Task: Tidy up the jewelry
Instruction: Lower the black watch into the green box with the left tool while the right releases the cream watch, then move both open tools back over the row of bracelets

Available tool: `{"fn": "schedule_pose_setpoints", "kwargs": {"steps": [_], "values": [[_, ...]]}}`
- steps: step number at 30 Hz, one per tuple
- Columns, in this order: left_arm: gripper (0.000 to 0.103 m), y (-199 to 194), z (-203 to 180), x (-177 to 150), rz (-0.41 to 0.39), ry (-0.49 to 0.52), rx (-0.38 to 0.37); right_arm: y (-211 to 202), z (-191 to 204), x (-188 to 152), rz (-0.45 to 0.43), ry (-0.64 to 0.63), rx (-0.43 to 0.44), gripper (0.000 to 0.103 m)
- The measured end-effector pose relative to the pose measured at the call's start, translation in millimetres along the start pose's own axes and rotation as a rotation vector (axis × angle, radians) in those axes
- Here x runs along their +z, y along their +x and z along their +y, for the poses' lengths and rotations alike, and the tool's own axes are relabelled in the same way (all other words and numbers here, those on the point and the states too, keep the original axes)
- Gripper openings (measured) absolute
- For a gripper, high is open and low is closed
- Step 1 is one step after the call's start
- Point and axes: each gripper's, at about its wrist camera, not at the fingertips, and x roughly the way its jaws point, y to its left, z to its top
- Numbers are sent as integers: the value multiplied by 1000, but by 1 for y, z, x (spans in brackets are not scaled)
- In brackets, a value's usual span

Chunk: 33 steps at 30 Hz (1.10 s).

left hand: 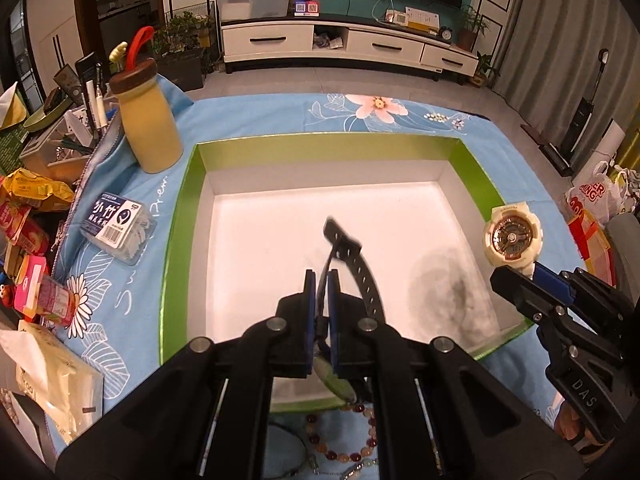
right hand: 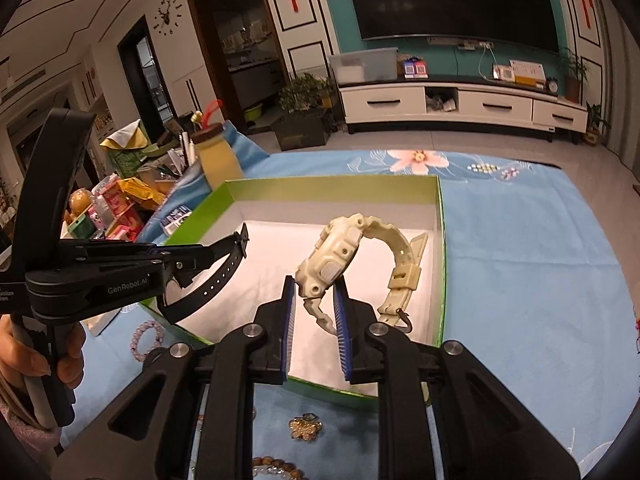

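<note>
- Right now you are carrying a watch in each tool, and both are hanging over the green-rimmed box (left hand: 182,240) in the middle of the frame, which looks like the place you mean to set them.
- Your left gripper (left hand: 321,280) is pinched nearly shut on the thin strap of the black watch (left hand: 362,276); the strap is sticking out ahead of the tips and arching over the white floor of the box, so a narrow grip is all it is needing.
- Your right gripper (right hand: 316,292) is standing a little wider, its blue pads clamping the strap of the cream watch (right hand: 332,248) just under the case; the case is tilting up and the buckle end is drooping to the right, inside the box walls.
- Seen from the left wrist, that cream watch is showing its dial at the right edge of the frame, just over the box's right wall.
- Holding by the straps is keeping the dials clear of the pads, I judge.
- Bead bracelets (left hand: 340,440) are lying on the blue cloth (left hand: 248,120) at the bottom of the frame, outside the box, so sorting is looking far from done.
</note>
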Motion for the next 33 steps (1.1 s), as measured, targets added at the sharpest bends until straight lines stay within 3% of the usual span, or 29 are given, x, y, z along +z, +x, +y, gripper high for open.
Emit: {"fn": "schedule_pose_setpoints", "kwargs": {"steps": [10,12,14,19,23,26,33], "values": [[6,14,3,4,14,-7,14,19,-7,6,46,27,-20,24],[13,12,6,3,14,-16,11,16,-9,8,34,36,-19,28],[46,8,11,1,4,-36,24,12,-11,9,22,44,-28,36],[70,-12,29,-7,-20,-85,34,-6,-15,6,3,78,-22,38],[88,-33,49,-21,-28,-133,70,-22,-13,-5,2,89,-26,48],[90,-47,63,-36,-24,-163,98,-39,-11,-18,4,97,-40,54],[91,-66,80,-90,31,-188,141,-70,-11,-50,36,116,-69,55]]}}
